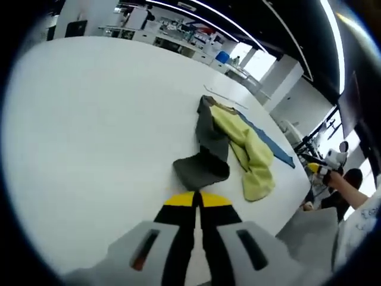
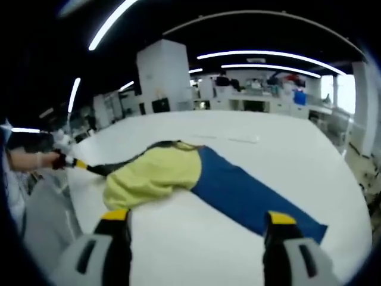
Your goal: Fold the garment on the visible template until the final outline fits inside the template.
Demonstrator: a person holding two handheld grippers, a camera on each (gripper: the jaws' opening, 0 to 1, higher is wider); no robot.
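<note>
White table in bright lab. Crumpled yellow-and-grey garment beside blue rectangular template. Left gripper closed, empty; right gripper wide open, empty.

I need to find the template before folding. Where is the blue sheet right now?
The blue sheet lies flat on the white table, centre-right in the right gripper view, its near end tucked under the yellow garment.

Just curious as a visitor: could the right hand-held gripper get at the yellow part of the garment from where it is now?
Probably yes. The right hand-held gripper is open, and the yellow part lies just ahead on the white table, nothing between.
</note>
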